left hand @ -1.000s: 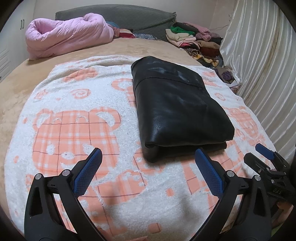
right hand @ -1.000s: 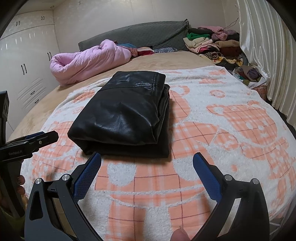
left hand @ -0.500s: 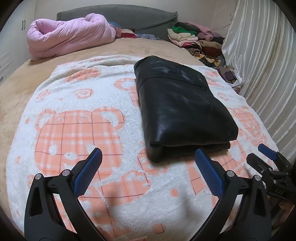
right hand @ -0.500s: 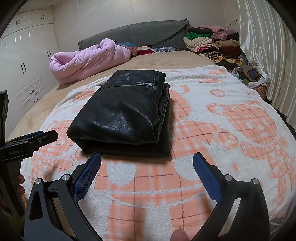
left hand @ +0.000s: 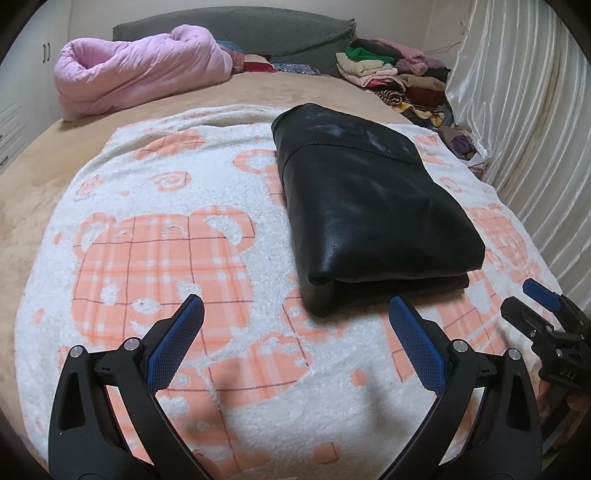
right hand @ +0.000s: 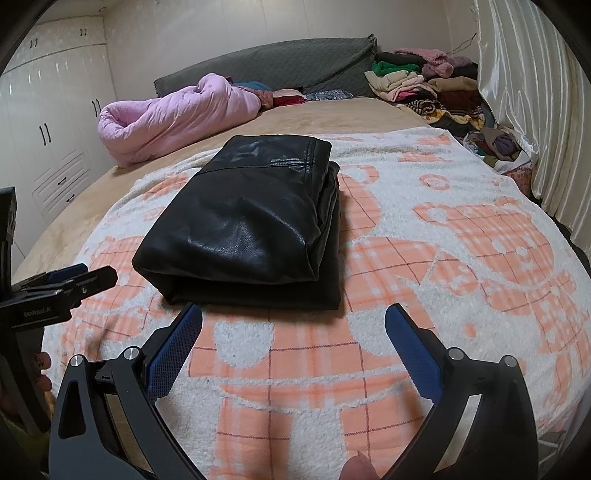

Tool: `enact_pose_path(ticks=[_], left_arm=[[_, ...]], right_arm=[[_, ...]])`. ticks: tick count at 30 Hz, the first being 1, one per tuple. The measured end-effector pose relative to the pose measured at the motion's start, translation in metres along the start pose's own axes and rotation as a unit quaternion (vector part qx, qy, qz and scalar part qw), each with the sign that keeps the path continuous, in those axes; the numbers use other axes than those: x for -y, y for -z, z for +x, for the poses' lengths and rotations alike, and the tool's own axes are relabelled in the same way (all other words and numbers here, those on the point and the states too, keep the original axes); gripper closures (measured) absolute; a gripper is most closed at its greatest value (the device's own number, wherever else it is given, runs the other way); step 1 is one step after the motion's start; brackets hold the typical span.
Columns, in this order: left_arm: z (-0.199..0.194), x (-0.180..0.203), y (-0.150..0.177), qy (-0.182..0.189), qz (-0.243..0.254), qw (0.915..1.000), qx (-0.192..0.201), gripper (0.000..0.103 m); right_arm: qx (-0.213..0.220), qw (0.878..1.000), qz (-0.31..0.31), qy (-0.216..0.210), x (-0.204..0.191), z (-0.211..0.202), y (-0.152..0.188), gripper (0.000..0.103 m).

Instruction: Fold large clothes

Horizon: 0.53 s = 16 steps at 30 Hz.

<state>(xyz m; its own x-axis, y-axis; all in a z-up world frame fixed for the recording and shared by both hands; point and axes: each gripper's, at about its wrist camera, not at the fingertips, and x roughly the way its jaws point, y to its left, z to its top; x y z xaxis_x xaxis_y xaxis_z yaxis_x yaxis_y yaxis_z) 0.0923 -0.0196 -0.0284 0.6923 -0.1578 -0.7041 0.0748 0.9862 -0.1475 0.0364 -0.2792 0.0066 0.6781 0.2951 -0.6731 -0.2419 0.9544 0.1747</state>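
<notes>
In the left wrist view, the left gripper point(left hand: 295, 319) is hanging low over the bear blanket point(left hand: 155, 266) with its two blue fingers spread wide apart and holding nothing. The black leather jacket point(left hand: 369, 214) is lying folded into a thick bundle on the blanket, ahead of this claw and a bit to its right. Its long side is running away from the camera toward the grey headboard point(left hand: 258, 29), and its near short end is sitting just past the right blue finger. The other claw is peeking in at the right edge (only its tip is showing).

In the right wrist view, the right gripper point(right hand: 293, 326) is also standing wide apart and empty. Here the jacket is lying ahead and a bit to the left, with its near folded end just past the left blue finger. Both claws look about equally near, so I am guessing the folding is mostly done. Small writing is showing on the left tool's body at the left edge, but it is too small to read for sure.
</notes>
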Motion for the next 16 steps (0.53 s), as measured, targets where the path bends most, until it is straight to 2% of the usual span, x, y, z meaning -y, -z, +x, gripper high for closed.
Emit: enact_pose_path(ticks=[2,6,8,10,12,13,16], left_arm=[[-0.002,-0.002,0.001,0.006,-0.002,1.0,-0.001,0.009],[-0.007,-0.01,0.002,-0.008,-0.002,0.9999,0.009,0.009],[-0.003,-0.022,0.0,-0.022,-0.014,0.9996,0.011,0.009],[0.008,-0.041,-0.003,-0.041,-0.029,0.9987,-0.005,0.009],[0.018,-0.071,-0.009,-0.075,-0.049,0.9958,-0.018,0.009],[0.02,-0.082,-0.01,-0.086,-0.055,0.9945,-0.02,0.009],[0.027,-0.15,-0.021,-0.138,-0.097,0.9853,-0.027,0.009]], right_arm=[[0.003,1.0,0.007,-0.001,0.003,-0.002,0.001,0.004],[0.01,1.0,0.029,0.003,0.018,-0.009,0.0,0.004],[0.017,0.998,0.053,0.008,0.037,-0.018,-0.001,0.004],[0.03,0.996,0.084,0.022,0.066,-0.029,-0.001,0.004],[0.04,0.991,0.119,0.046,0.102,-0.041,0.001,0.004],[0.047,0.986,0.145,0.072,0.131,-0.05,0.005,0.004],[0.049,0.957,0.214,0.192,0.223,-0.077,0.027,0.004]])
